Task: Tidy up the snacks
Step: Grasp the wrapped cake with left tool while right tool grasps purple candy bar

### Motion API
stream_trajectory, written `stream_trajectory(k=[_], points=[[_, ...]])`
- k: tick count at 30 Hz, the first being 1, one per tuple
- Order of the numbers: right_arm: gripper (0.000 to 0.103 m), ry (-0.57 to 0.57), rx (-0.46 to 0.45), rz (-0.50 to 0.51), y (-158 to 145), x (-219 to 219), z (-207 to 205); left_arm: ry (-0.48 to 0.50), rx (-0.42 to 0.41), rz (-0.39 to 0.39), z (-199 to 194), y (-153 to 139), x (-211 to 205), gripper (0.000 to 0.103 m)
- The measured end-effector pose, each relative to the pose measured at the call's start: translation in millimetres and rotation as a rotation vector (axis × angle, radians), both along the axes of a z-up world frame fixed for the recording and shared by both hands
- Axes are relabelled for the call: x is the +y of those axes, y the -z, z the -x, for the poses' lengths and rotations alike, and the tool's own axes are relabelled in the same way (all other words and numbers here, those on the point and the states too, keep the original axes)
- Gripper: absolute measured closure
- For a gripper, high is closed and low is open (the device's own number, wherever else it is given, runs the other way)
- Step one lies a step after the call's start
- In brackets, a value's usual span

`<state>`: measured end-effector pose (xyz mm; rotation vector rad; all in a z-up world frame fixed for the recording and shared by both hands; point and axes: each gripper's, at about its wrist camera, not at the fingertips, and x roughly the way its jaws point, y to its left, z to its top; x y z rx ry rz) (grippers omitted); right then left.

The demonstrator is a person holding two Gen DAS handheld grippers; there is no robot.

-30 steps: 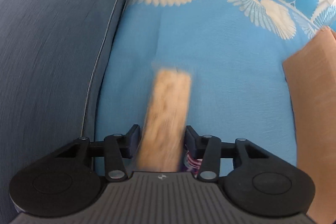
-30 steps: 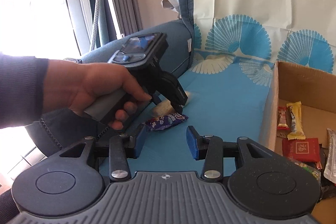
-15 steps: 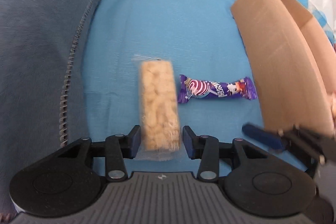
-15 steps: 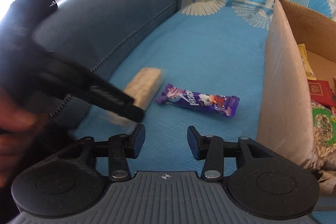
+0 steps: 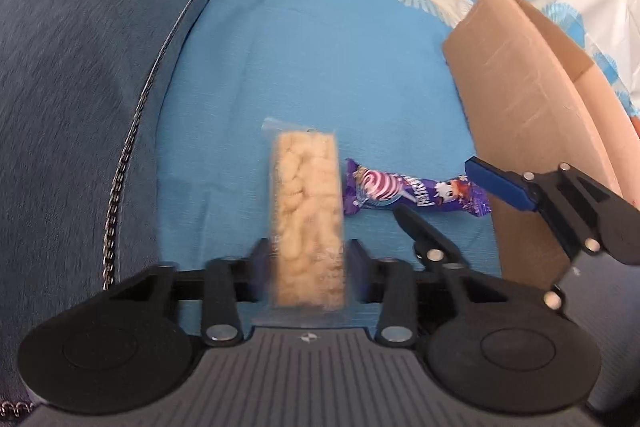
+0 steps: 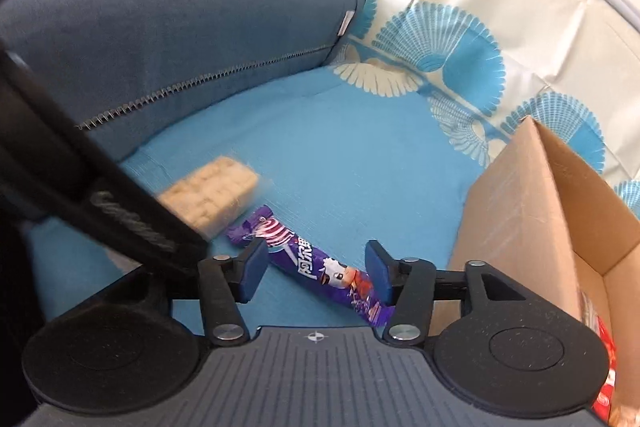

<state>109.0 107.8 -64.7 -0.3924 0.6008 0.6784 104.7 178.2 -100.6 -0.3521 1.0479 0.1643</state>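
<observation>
Purple candy wrapper (image 6: 320, 267) is glossy foil-ish plastic, and the rice bar (image 5: 307, 223) sits in clear shiny film. Box (image 5: 520, 99) is matt brown cardboard, the sofa arm (image 6: 160, 27) a woven blue cloth.

1 rice bar (image 5: 306, 223), 1 purple candy (image 5: 416, 193), 1 cardboard box (image 5: 520, 131), 2 tools.

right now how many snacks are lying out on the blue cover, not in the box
2: a puffed rice bar between the left hand-held gripper's jaws, and a purple candy bar beside it. The cardboard box may hide others.
</observation>
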Motion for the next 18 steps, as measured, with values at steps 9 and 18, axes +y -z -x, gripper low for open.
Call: stream_trajectory(k=[9,18], points=[[0.065,0.007,0.163,-0.015,16,-1,-17,-0.04,-0.005,0.056,10,-1,9,0.062],[0.089,0.051,0.268,-0.133,5,-17,6,-0.007,0.03,0.036,-2,7,1,0.06]])
